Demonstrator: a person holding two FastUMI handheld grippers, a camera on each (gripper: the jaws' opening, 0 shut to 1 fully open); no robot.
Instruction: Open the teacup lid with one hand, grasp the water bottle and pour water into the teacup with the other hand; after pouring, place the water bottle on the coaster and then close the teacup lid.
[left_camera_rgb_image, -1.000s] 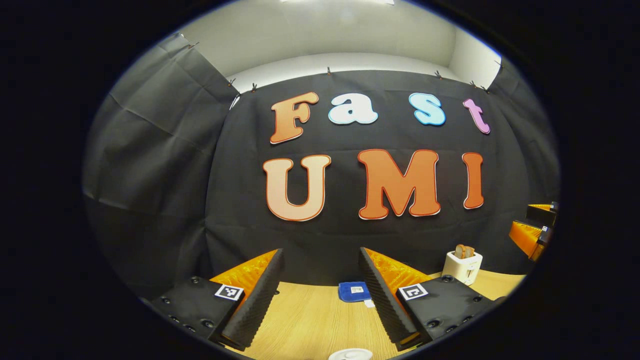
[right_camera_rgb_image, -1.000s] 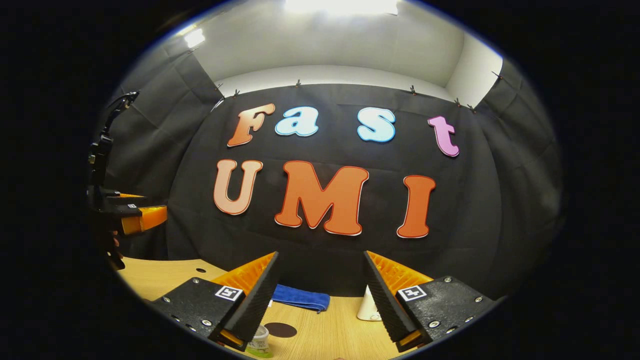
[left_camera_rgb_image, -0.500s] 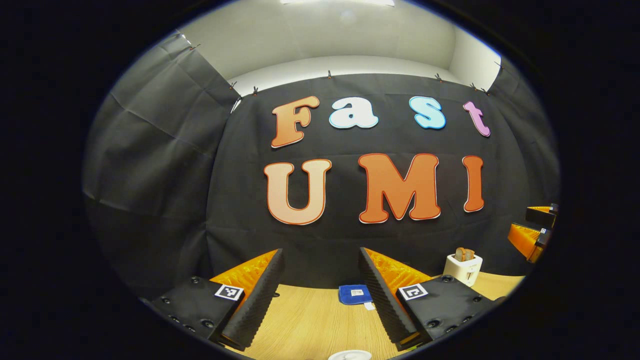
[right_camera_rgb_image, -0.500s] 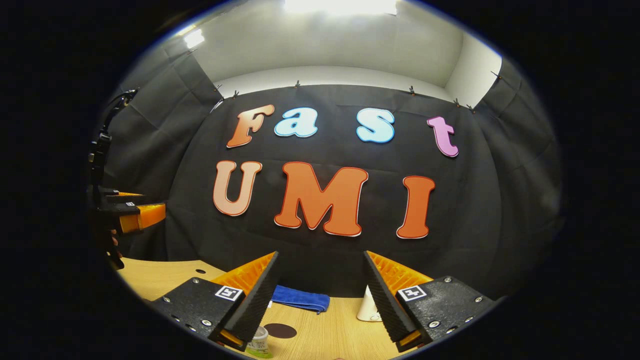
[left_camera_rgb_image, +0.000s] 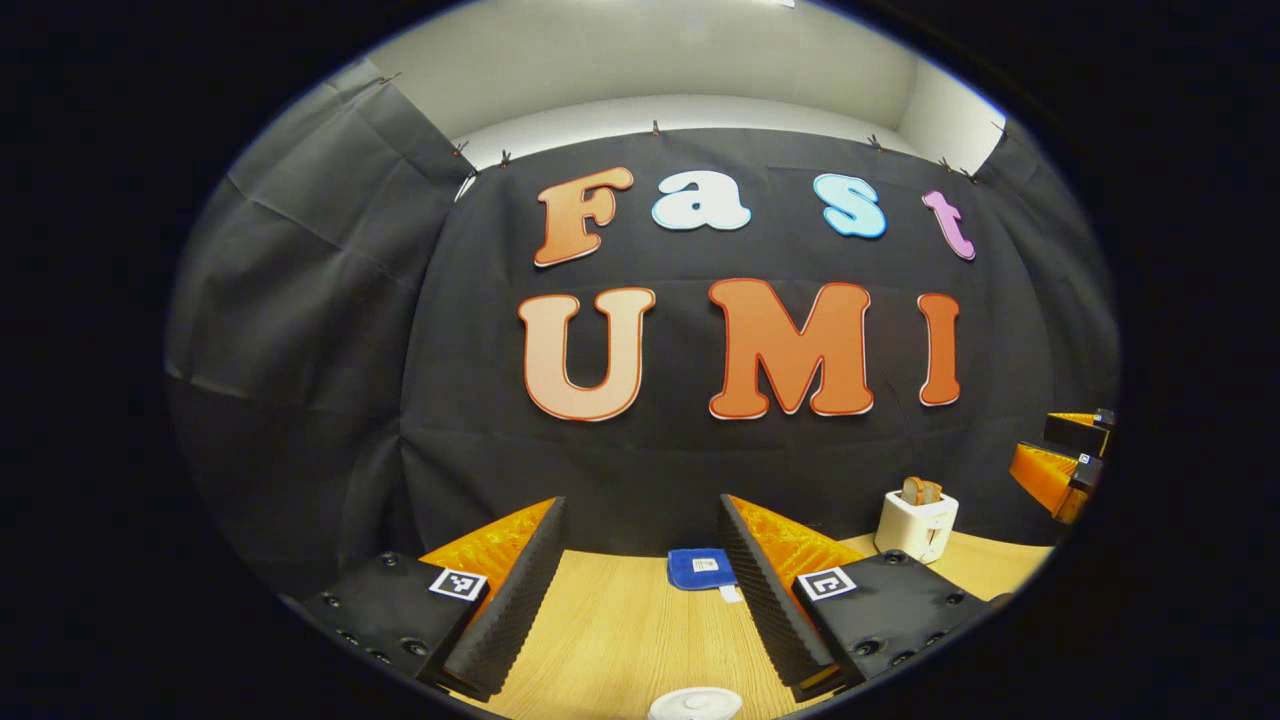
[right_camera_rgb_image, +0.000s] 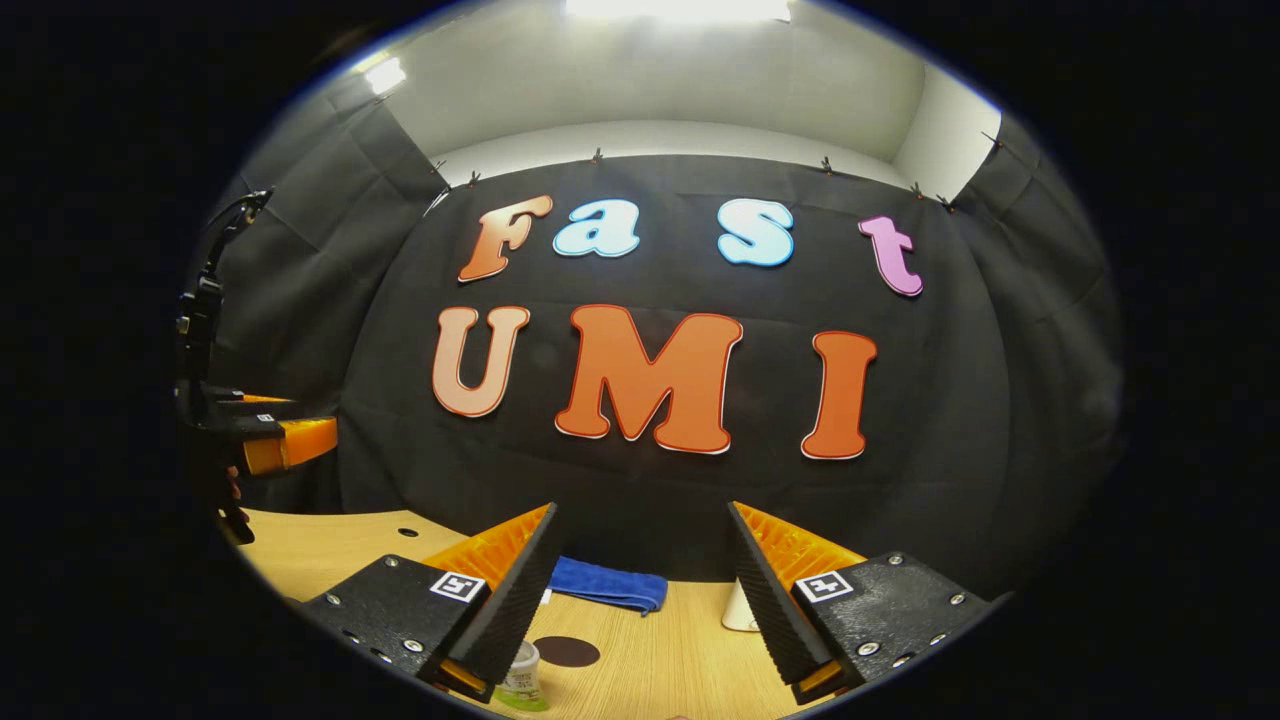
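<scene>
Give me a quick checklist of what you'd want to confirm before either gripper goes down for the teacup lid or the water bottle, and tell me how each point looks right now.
1. Left gripper open with nothing held: ok, the jaws stand apart.
2. Right gripper open with nothing held: ok.
3. Teacup lid in place below the left gripper: ok, its white top shows at the bottom edge of the left gripper view.
4. Water bottle within the right gripper's path: cannot tell, just its top shows beside a finger.
5. Coaster free for the bottle: ok, the dark disc lies bare on the table.
6. Blue cloth and toaster out of the way: ok, both sit at the back.
</scene>
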